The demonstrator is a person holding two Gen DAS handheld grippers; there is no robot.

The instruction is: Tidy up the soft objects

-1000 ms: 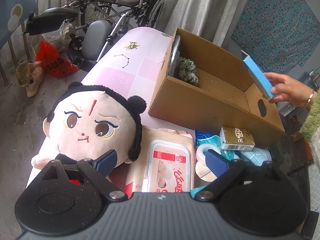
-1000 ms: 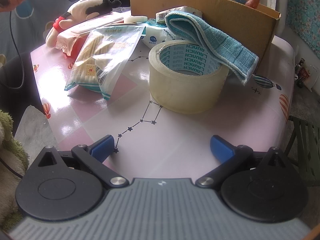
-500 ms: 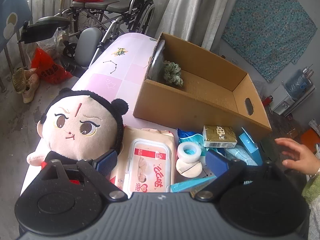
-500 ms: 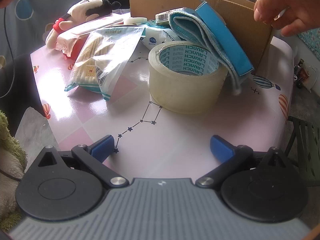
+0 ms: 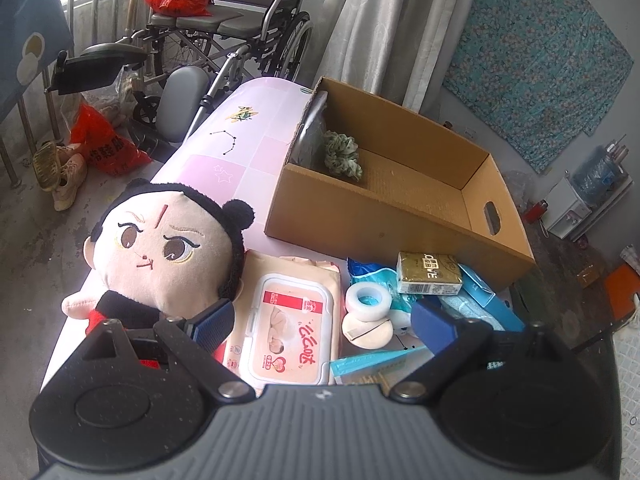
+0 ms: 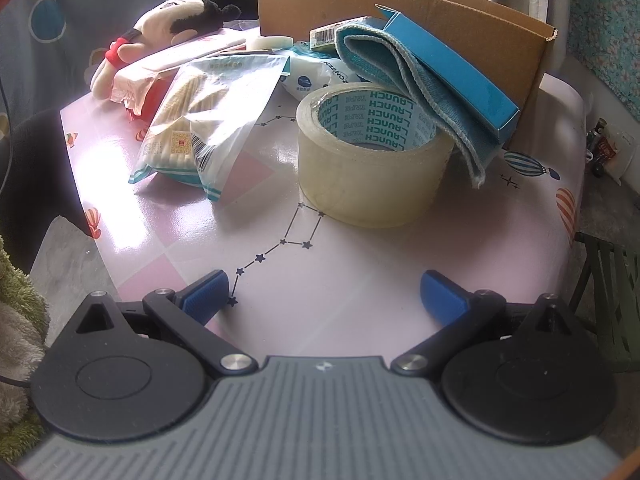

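A plush doll (image 5: 160, 248) with black hair lies at the table's left end, beside a wet-wipes pack (image 5: 292, 328). My left gripper (image 5: 322, 320) hangs open above the wipes, its left finger close to the doll's chin. A cardboard box (image 5: 384, 208) stands behind with a green scrunchie (image 5: 342, 156) inside. In the right wrist view a folded teal cloth (image 6: 404, 80) drapes over a tape roll (image 6: 368, 152), with a blue carton (image 6: 444, 72) lying on it. My right gripper (image 6: 324, 294) stands open, low over bare pink tabletop, well short of the tape. The doll (image 6: 172, 24) shows far left.
A cotton-swab bag (image 6: 204, 120), small white tape roll (image 5: 368, 300), gold soap box (image 5: 428, 272) and blue tissue packs crowd the pink table (image 6: 352, 280). A wheelchair (image 5: 208, 40), red bags and shoes stand beyond the far end. A green chair (image 6: 608, 304) stands right.
A hand put the blue carton down on the teal cloth and withdrew from both views. My left gripper rose and pulled back a little; the right one stayed put.
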